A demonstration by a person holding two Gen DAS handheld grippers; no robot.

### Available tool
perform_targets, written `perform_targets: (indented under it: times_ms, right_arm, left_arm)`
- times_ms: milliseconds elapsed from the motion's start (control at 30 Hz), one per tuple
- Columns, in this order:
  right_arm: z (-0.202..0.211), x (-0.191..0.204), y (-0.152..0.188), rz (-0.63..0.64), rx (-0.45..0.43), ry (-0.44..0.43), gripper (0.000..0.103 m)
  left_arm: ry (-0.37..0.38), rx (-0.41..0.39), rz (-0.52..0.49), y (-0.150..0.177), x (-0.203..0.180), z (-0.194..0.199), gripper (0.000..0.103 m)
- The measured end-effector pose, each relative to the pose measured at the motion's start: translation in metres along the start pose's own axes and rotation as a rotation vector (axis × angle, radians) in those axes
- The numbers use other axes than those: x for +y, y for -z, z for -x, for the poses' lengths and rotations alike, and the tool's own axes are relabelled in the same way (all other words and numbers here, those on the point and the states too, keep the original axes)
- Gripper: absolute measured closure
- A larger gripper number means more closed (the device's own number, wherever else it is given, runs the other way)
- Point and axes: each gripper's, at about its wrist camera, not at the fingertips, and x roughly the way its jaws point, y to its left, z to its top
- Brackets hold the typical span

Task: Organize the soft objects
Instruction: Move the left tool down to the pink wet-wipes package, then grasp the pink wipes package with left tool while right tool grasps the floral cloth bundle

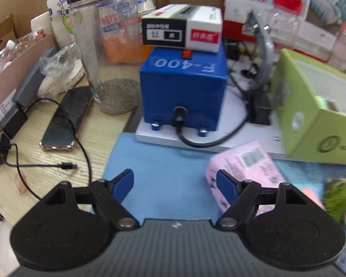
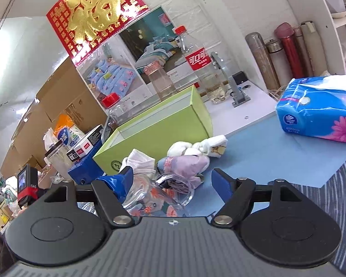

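In the left wrist view a pink tissue pack (image 1: pixel 246 168) lies on the blue mat (image 1: pixel 163 175), just right of my open, empty left gripper (image 1: pixel 175 184); its right finger (image 1: pixel 226 189) overlaps the pack's left end. A green open box (image 1: pixel 311 120) stands behind it. In the right wrist view my right gripper (image 2: pixel 173 182) is open above a pile: a clear plastic bag with patterned cloth (image 2: pixel 159 196), a lilac fabric piece (image 2: pixel 186 164), white socks (image 2: pixel 140 164) and a white knotted cloth (image 2: pixel 207 147). The green box (image 2: pixel 154 138) stands behind the pile. A blue tissue pack (image 2: pixel 318 110) lies at the far right.
A blue F-400 machine (image 1: pixel 184 92) with a white carton on top stands ahead. A clear jar (image 1: pixel 103 46), a phone (image 1: pixel 67 120) and cables lie at the left. Bottles (image 2: pixel 196 64), thermos flasks (image 2: pixel 286 53) and cardboard boxes line the back. A striped cloth (image 2: pixel 334 184) lies at the right.
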Motion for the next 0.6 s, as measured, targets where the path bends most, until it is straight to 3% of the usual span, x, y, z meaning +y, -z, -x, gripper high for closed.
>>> perform_targets:
  times_ms: [100,167,233,300,367,500,600]
  right_arm:
    - [0.007,-0.007,-0.001,-0.003,-0.021,0.019,0.041]
    - [0.005,-0.014,-0.003,-0.012,-0.024,0.03,0.041]
    - [-0.002,-0.018,-0.006,-0.021,-0.013,0.035,0.041]
    - [-0.008,-0.018,-0.008,-0.017,-0.005,0.026,0.041]
    - [-0.011,-0.015,-0.008,-0.004,0.001,0.01,0.041]
    - [-0.016,-0.011,-0.011,0.029,0.016,0.0,0.04]
    - [-0.024,-0.009,-0.018,0.059,0.032,0.004,0.04]
  left_arm:
    - [0.13,0.003,0.035,0.007,-0.01,0.015,0.024]
    - [0.162,0.003,0.062,0.007,-0.021,0.016,0.021]
    - [0.151,0.038,0.108,0.002,-0.031,0.006,0.01]
    - [0.174,0.069,0.164,-0.003,-0.037,-0.008,0.01]
    - [0.149,0.1,0.192,-0.006,-0.043,-0.02,0.01]
    - [0.071,0.142,0.153,0.003,-0.046,-0.038,0.01]
    - [0.067,0.109,0.135,0.015,-0.032,-0.03,0.01]
